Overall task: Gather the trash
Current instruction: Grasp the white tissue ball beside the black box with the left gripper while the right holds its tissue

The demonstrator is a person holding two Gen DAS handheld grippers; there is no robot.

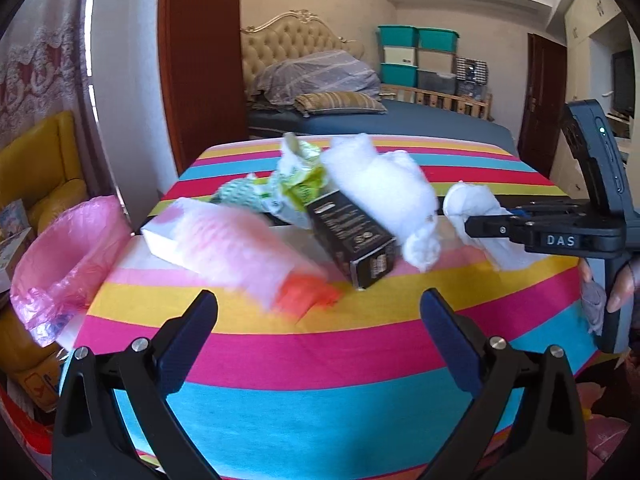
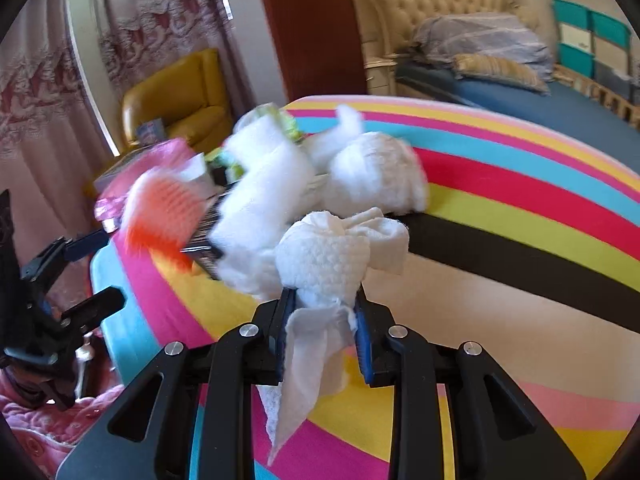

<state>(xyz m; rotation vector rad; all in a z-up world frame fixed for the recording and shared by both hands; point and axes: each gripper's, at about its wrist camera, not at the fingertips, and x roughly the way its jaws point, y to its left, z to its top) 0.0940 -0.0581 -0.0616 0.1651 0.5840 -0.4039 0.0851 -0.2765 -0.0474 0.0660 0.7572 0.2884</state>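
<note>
A heap of trash lies on the striped tablecloth (image 1: 320, 352): a black carton (image 1: 352, 236), a white fluffy wad (image 1: 380, 184), a green-and-white wrapper (image 1: 300, 176) and a white box under pink and orange plastic (image 1: 224, 240). My right gripper (image 2: 325, 294) is shut on a crumpled white paper towel (image 2: 328, 256), whose tail hangs down between the fingers. In the left wrist view the same right gripper (image 1: 476, 226) comes in from the right with the paper towel (image 1: 472, 202) at its tip. My left gripper (image 1: 319, 304) stands open in front of the heap, holding nothing.
A bin lined with a pink bag (image 1: 60, 264) stands at the table's left edge. Behind it is a yellow armchair (image 2: 180, 100). A bed (image 1: 360, 112) and stacked teal storage boxes (image 1: 416, 56) fill the far room. A hand (image 1: 620, 288) holds the right gripper's handle.
</note>
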